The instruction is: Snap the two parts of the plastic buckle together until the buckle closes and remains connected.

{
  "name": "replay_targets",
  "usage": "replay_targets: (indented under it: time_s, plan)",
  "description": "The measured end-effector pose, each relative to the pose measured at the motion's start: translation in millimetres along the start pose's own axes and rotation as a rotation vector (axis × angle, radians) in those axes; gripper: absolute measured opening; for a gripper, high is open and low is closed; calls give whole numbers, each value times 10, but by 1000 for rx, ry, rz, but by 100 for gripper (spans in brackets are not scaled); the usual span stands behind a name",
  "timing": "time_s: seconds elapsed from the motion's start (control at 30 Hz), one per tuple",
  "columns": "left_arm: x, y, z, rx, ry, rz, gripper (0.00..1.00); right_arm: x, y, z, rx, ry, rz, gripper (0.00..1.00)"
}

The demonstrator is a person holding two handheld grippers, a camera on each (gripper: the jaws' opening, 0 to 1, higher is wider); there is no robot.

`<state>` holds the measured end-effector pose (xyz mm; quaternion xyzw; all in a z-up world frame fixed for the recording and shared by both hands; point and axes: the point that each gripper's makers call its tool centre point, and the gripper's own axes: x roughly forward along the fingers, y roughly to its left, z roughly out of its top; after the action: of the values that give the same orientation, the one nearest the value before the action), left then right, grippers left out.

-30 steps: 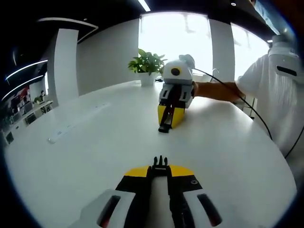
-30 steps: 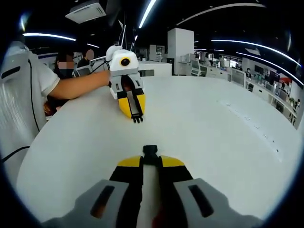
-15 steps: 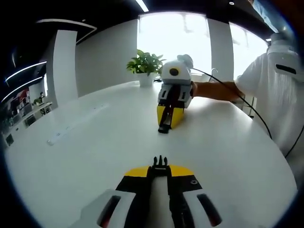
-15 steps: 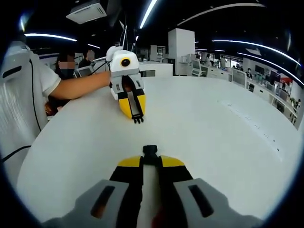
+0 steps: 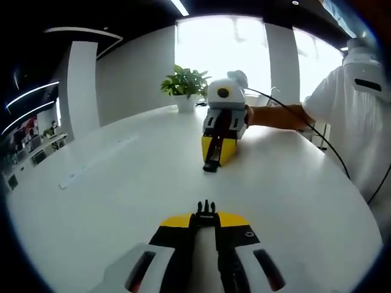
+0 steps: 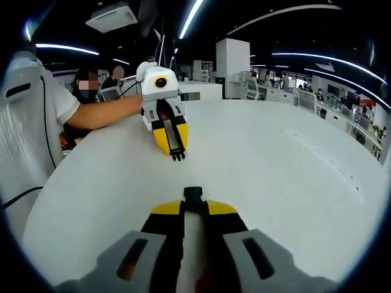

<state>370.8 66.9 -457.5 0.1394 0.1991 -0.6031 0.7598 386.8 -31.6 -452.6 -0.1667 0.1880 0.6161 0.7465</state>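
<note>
Over the white counter [image 5: 110, 201], your left gripper [image 5: 206, 215] has its fingers clamped on the pronged buckle half [image 5: 206, 209]. Your right gripper [image 6: 193, 201] has its fingers clamped on the socket buckle half [image 6: 193, 193]. Both halves face each other, well apart.

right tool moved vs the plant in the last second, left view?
Barely. In the left gripper view the right tool sits in nearly the same spot by the potted plant; the whole picture shifted slightly, so it's camera drift.

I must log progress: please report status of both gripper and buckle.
Left hand-held gripper shut on pronged buckle half. Right hand-held gripper shut on socket half. Halves apart, facing. White table between.
</note>
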Motion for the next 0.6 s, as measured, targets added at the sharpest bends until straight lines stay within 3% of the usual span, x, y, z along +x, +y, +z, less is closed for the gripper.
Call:
replay_targets:
  time_s: [0.6]
  plan:
    - [85,-237,38,7,-3,-21,11,-70,196,-24,-8,-15,22,12]
